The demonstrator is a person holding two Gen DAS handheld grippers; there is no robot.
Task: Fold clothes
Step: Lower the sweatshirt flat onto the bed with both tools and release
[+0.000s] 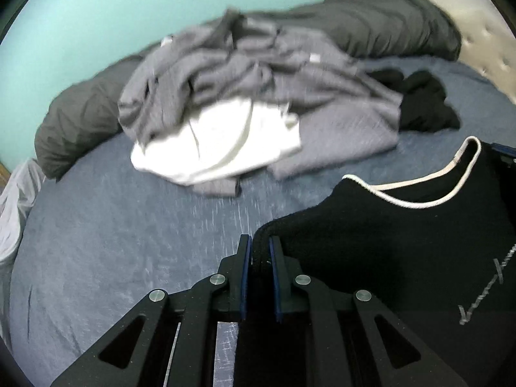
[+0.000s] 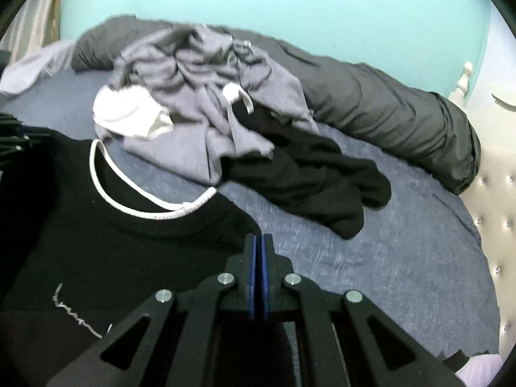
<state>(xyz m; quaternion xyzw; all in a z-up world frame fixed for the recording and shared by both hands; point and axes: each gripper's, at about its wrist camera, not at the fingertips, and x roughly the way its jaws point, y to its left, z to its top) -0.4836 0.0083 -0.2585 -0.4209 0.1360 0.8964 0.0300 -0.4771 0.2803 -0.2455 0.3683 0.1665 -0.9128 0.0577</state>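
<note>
I have both tongs clamped on the black shirt (image 1: 403,242): left gripper (image 1: 260,245) at its nine-o'clock shoulder, right gripper (image 2: 258,242) at three, so it hangs spread for folding.

This is a bedroom in a home. A bed (image 1: 96,242) with a blue-grey sheet fills both views, a dark grey duvet (image 2: 387,113) lies rolled along its far edge against a plain turquoise wall (image 1: 129,9), and a cream tufted headboard (image 2: 493,209) with a turned post (image 2: 464,79) stands at one end. Everyday laundry lies loose on the sheet: a heap of grey clothes (image 1: 225,74) with a white garment (image 1: 219,145) in it, a crumpled black garment (image 2: 306,177), and a black shirt (image 2: 113,242) with a white-trimmed neckline.
</note>
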